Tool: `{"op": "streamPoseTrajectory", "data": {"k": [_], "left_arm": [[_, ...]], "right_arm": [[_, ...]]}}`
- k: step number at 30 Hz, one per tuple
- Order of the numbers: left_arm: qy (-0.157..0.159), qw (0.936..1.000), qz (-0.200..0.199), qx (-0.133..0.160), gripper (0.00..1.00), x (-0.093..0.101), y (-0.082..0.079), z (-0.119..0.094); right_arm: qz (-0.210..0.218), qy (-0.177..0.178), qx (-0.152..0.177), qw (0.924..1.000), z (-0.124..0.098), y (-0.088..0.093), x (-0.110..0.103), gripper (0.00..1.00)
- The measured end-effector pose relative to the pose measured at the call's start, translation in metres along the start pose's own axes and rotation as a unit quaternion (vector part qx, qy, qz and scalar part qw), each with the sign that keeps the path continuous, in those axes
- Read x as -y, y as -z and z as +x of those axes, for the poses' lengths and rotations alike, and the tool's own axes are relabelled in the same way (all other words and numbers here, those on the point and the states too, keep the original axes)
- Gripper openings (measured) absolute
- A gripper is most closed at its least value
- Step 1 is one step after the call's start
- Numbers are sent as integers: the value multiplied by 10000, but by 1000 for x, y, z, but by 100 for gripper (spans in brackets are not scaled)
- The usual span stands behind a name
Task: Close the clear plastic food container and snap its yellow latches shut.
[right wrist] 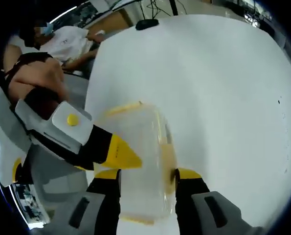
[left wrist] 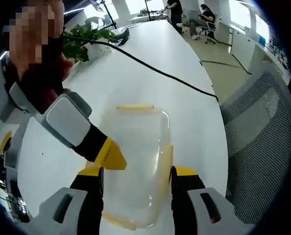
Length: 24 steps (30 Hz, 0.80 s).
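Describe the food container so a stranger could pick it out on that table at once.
Start from the long white table, with a black cable running across it. The food container sits at the near end, between the yellow-tipped jaws. It is a clear plastic box with rounded corners and yellow latches on its edges, unlike the leafy plant beyond.

Both hand-held grippers (left wrist: 137,178) (right wrist: 147,182) open, side by side.

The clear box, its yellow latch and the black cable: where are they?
clear box (left wrist: 138,147), left gripper view, on its lid.
yellow latch (left wrist: 134,106), left gripper view, far edge strip.
black cable (left wrist: 155,70), left gripper view, mid-run on table.
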<state>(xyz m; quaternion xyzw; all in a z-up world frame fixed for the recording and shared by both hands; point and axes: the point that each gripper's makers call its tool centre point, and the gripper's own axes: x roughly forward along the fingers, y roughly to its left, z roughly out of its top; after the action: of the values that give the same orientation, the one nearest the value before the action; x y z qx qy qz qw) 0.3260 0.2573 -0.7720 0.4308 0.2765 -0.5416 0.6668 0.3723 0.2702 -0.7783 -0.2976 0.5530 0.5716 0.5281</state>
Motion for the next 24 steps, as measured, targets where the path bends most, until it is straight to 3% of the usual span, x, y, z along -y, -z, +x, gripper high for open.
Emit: {"op": "streamPoseTrajectory", "data": {"k": [3,8,13,14,18,24], "left_arm": [[-65,10000,38,-28,55,0,1,0],[-209,9997,108,-17,55,0,1,3],[-145,9998,118,-12,56,-2,0,3],[-190,9996,189,-34,56,-4,-1,3],[-200,9997,130,-88,54,-4,-1,2],[-147,9997,193,-80,56,-4,1,1]], "right_arm": [[-192,-25,-73,9998,1,-2,-1,42],[-117,-49,-105,9999,1,0,-1,41],[-63,-158,-49,9998,1,1,-3,37],[-132,-268,-47,9995,6,8,-7,37],[-41,-211,64,9997,1,2,-6,37],[-37,-124,-95,9999,3,-1,-9,41]]}}
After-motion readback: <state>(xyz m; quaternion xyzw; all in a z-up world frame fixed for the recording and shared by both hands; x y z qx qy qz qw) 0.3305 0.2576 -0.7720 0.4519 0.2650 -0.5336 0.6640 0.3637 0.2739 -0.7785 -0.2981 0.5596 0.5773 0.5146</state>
